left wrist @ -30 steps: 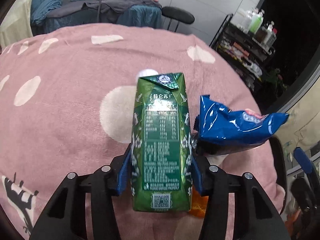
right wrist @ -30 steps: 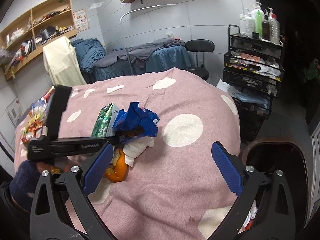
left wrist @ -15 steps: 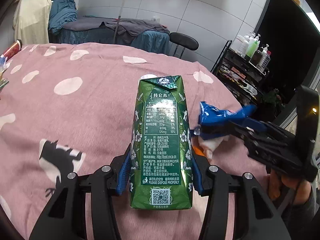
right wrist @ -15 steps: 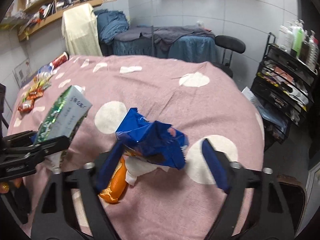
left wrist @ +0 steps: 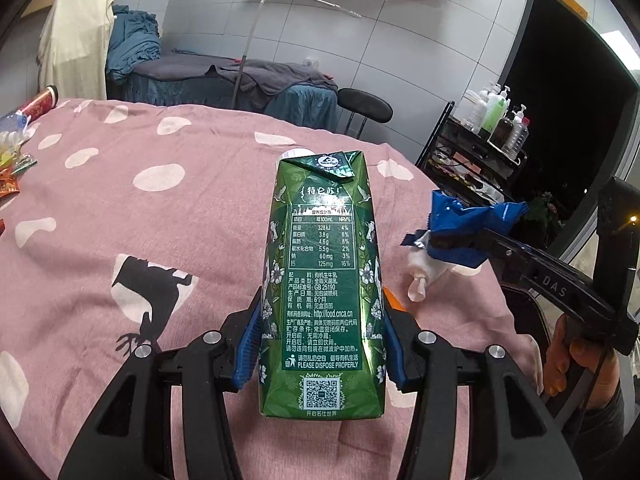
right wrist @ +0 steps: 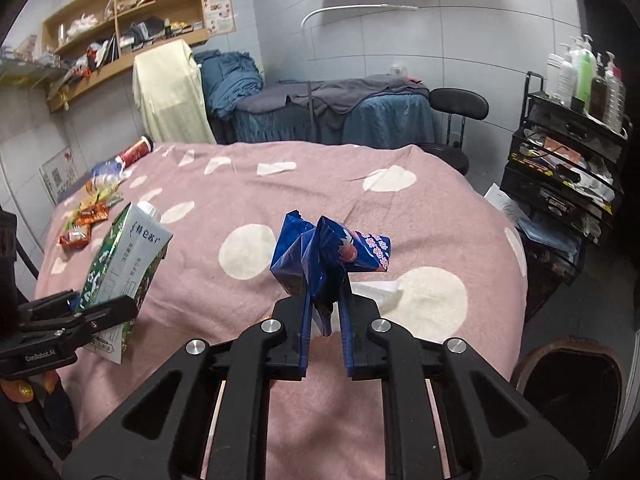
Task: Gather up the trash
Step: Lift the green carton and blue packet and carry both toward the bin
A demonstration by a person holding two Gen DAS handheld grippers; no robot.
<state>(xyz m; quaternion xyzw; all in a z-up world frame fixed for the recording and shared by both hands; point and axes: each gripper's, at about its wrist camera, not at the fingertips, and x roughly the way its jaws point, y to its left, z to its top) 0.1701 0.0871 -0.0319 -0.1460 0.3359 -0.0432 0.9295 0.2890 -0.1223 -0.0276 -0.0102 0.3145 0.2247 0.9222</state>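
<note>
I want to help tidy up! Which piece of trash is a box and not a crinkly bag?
The green milk carton, held in the left tool. The blue snack wrapper in the right tool is crumpled foil.

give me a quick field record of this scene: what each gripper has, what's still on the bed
left gripper: shut on green carton, held off the bed
right gripper: jaws just closed, shut on blue wrapper
surface: pink dotted blanket
left on blanket: white tissue, snack packets at far left
bin: dark, lower right
</note>
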